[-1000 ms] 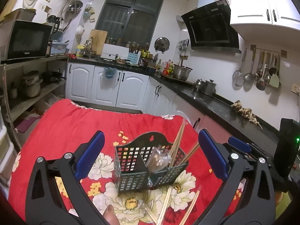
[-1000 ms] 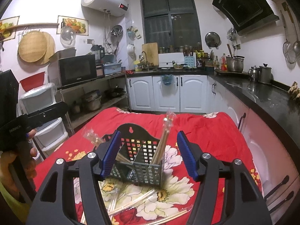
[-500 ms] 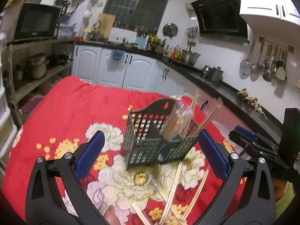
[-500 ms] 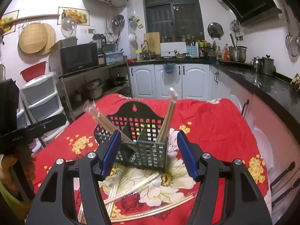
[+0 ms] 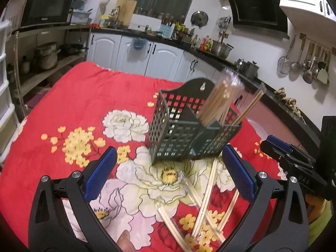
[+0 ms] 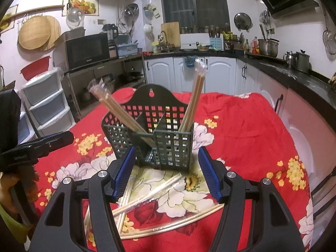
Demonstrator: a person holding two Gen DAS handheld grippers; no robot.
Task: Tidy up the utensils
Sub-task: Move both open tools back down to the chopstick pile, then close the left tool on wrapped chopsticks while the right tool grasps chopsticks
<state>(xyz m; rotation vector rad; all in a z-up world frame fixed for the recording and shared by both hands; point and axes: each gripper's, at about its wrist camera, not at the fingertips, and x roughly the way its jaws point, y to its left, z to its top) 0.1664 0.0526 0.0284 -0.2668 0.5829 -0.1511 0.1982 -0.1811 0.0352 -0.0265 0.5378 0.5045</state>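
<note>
Right wrist: chopsticks (image 6: 194, 96) lean in basket (image 6: 166, 147).

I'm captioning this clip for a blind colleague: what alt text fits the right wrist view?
An open tool hovers before a dark slotted utensil basket holding wrapped chopstick bundles, on a red floral cloth. More wrapped chopsticks lie loose in front; a kitchen is behind.

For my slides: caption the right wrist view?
Open right gripper above wrapped chopsticks before a gridded caddy.
</note>
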